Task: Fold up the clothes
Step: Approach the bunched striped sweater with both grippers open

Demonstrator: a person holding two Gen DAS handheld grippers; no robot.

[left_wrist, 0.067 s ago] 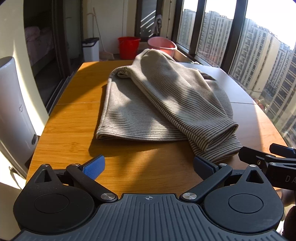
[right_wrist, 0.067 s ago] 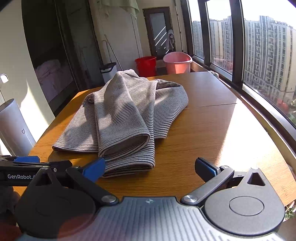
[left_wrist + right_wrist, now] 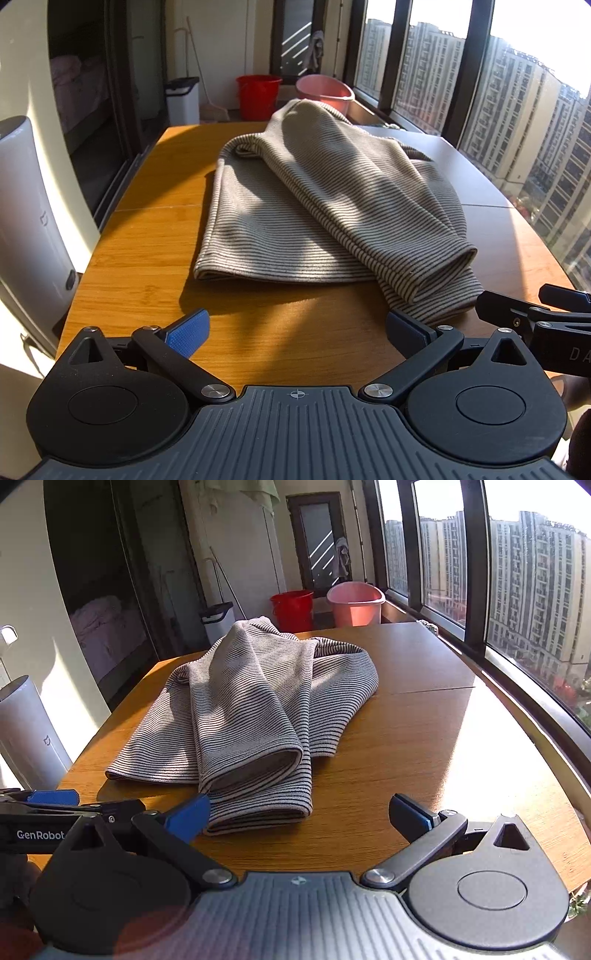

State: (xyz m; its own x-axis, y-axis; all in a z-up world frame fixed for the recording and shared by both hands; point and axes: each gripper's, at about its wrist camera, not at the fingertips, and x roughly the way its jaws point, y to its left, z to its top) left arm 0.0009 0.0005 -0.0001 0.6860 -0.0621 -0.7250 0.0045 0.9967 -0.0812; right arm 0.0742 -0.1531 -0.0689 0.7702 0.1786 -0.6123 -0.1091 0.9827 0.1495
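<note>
A grey-and-cream striped knit garment (image 3: 325, 206) lies on a honey-coloured wooden table (image 3: 147, 266), roughly in the middle of its top. One long part is folded diagonally across the flat body, its rounded cuff end (image 3: 255, 764) resting on the layers nearest the grippers.

The left gripper (image 3: 297, 328), black with blue finger pads (image 3: 188, 330), hovers over the near edge of the table with its jaws spread wide and nothing between them. Its right finger sits just beside the garment's near corner, though whether it touches I cannot tell.

The right gripper (image 3: 299, 812) is likewise released, jaws wide apart and empty, its left blue pad (image 3: 188, 814) close against the garment's lowest folded edge.

Sunlight falls across the table from tall dark-framed windows (image 3: 480, 572) on the right. Beyond the far end stand a red plastic bucket (image 3: 291, 607) and a pink plastic basin (image 3: 356, 603). A tall white cylindrical appliance (image 3: 26, 221) stands at the left.
</note>
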